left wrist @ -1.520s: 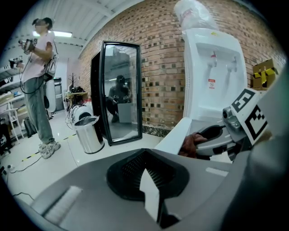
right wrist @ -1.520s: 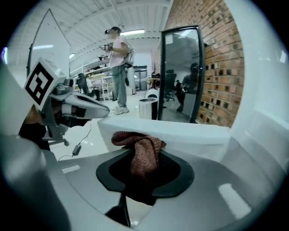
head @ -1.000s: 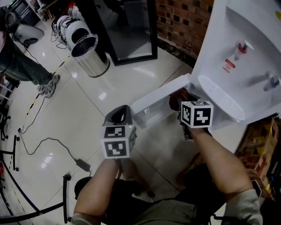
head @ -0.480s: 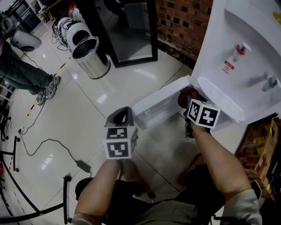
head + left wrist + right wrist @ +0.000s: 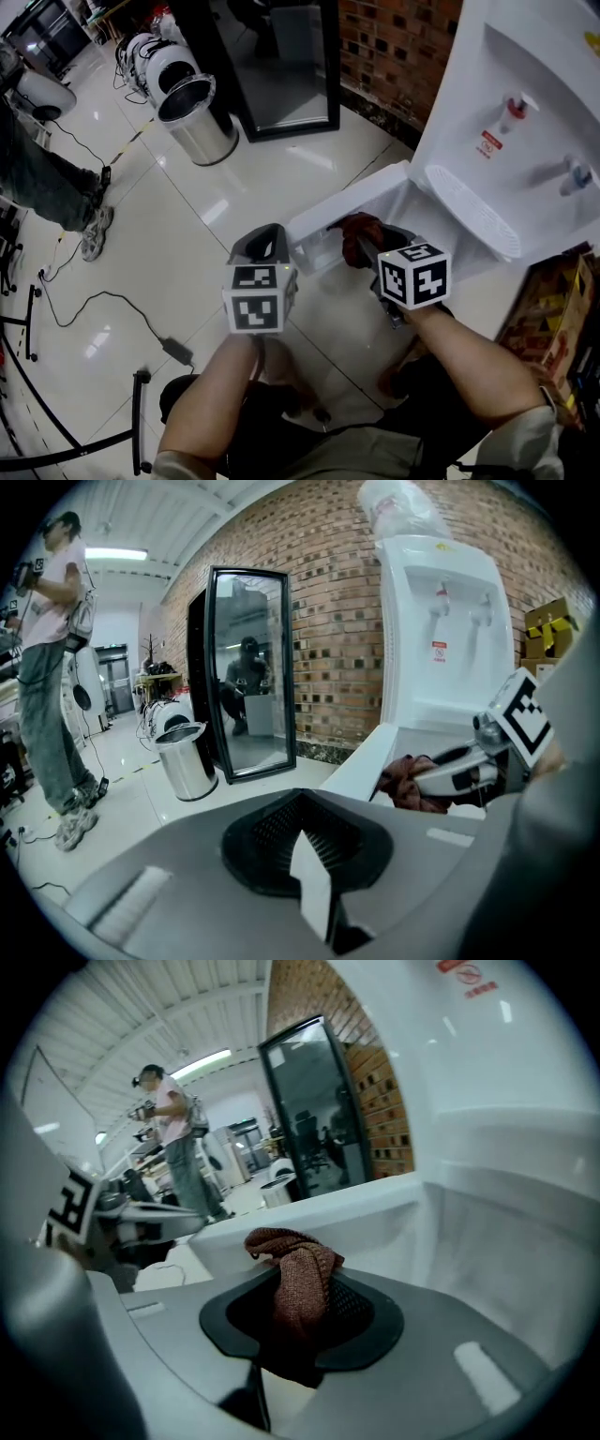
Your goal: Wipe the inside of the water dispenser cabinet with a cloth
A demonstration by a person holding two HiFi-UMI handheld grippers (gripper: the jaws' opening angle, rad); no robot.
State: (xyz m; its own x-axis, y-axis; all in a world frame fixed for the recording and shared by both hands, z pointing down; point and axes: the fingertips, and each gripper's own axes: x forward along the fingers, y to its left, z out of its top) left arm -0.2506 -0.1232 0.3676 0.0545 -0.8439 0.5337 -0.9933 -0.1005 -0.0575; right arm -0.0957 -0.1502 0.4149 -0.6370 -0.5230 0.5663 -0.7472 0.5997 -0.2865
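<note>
The white water dispenser (image 5: 506, 112) stands at the right with its lower cabinet door (image 5: 347, 202) swung open to the left. My right gripper (image 5: 364, 248) is shut on a bunched red-brown cloth (image 5: 361, 232) at the cabinet mouth, just inside the open door. In the right gripper view the cloth (image 5: 300, 1279) sticks up from between the jaws, with the white cabinet wall (image 5: 497, 1241) to its right. My left gripper (image 5: 262, 246) hovers over the floor left of the door, shut and empty. The left gripper view shows the cloth (image 5: 408, 782) and the right gripper (image 5: 455, 772).
A steel bin (image 5: 197, 117) and a black-framed mirror (image 5: 272, 56) stand against the brick wall (image 5: 394, 47) beyond the door. A cable with a power adapter (image 5: 173, 352) lies on the tiled floor. A person (image 5: 47, 187) stands at far left. Cardboard boxes (image 5: 553, 309) sit by the dispenser.
The right gripper with the cloth first went further right into the cabinet, then pulled back left and toward me to the door edge. The left gripper stayed put. The person at left shifted.
</note>
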